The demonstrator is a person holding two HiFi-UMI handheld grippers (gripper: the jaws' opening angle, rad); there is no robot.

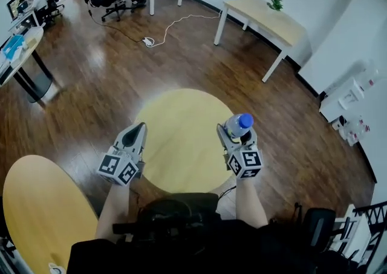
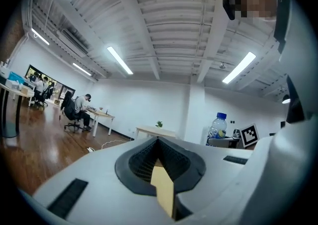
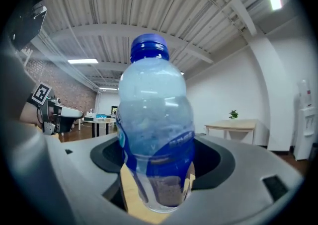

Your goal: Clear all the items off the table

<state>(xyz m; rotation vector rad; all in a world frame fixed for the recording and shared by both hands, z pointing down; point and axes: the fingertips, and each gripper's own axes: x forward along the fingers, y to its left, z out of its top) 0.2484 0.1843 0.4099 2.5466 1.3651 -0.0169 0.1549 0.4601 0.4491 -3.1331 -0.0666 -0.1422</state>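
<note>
Wood floor [image 1: 109, 79] all round. Round yellow table [image 1: 181, 146] sits right in front of me, its top bare; a 2nd round table [image 1: 42, 206] is at my lower left. Both grippers are raised, pointing up twd the ceiling. Left gripper [image 1: 139, 129] is clenched, jaws together w/ nothing between them. Right gripper [image 1: 233, 137] has its jaws wide, grasping a clear water bottle [image 1: 240, 124] w/ a blue cap and label. The bottle is upright, off the table, showing over the table's right edge in the head view.
</note>
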